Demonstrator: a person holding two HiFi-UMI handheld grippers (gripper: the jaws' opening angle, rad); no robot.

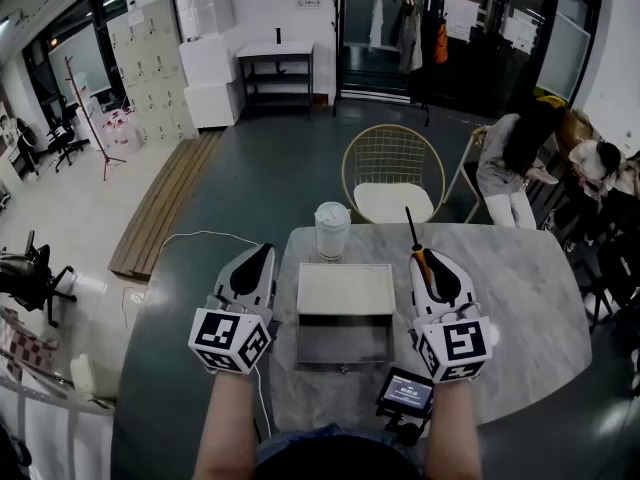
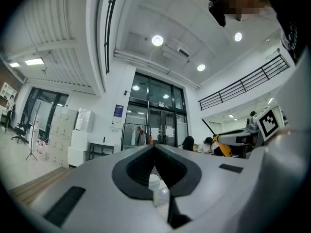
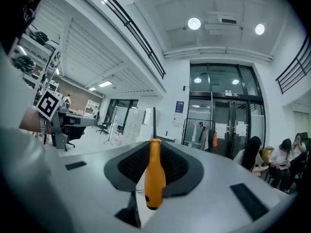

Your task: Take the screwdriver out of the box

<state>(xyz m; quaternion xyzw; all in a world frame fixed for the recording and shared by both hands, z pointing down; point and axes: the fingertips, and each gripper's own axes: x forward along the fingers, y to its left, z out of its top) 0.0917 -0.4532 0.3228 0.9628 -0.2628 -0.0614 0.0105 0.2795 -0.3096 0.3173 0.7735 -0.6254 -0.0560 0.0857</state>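
Quick headcount, nothing else. Two grippers: one left gripper [image 1: 255, 263] and one right gripper [image 1: 432, 268]. One screwdriver [image 1: 412, 230], orange handle. One box [image 1: 347, 290], one lidded cup [image 1: 332, 228], one small screen [image 1: 407, 393] and just the one marble table [image 1: 520, 298]. One gold wire chair [image 1: 390, 173]. People off to the right: I can clearly count two, the nearer person [image 1: 505, 163] and the farther person [image 1: 600, 160] — past them it's too cramped to tell. One clothes rack [image 1: 385, 28] at the back and one dark shelf unit [image 1: 275, 73].
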